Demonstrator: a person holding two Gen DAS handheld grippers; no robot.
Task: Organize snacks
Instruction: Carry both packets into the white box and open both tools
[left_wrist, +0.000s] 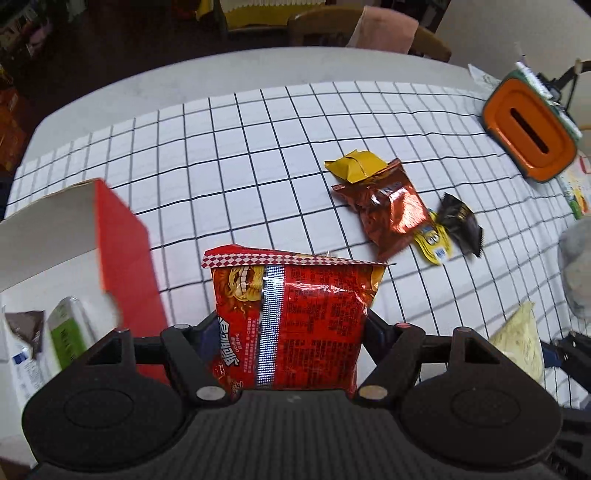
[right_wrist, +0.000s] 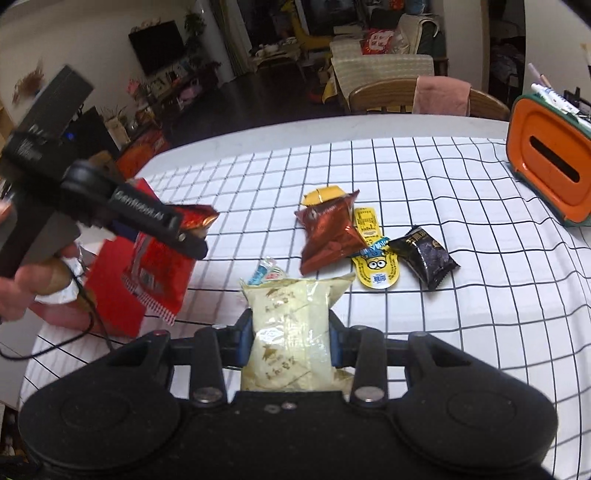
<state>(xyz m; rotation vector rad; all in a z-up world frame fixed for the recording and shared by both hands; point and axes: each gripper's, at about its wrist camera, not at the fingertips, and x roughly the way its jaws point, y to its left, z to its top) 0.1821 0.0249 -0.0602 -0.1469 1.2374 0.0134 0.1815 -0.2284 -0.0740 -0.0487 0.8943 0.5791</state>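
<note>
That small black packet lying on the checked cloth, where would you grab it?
Across the puffy middle of the black packet, coming straight down from above. It lies flat on the cloth, its crimped ends thin, and the yellow sachet crowds one side.

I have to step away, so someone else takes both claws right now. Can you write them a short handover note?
Left claw: shut on the red snack bag, lifted beside the red box.
Right claw: shut on the cream snack packet, held above the checked tablecloth.
Done: a few packets already lie in the open box.
Left: drop both held packs in the box, then collect the copper foil bag, yellow packet, minion sachet, black packet and the small wrapper behind the cream packet.
</note>
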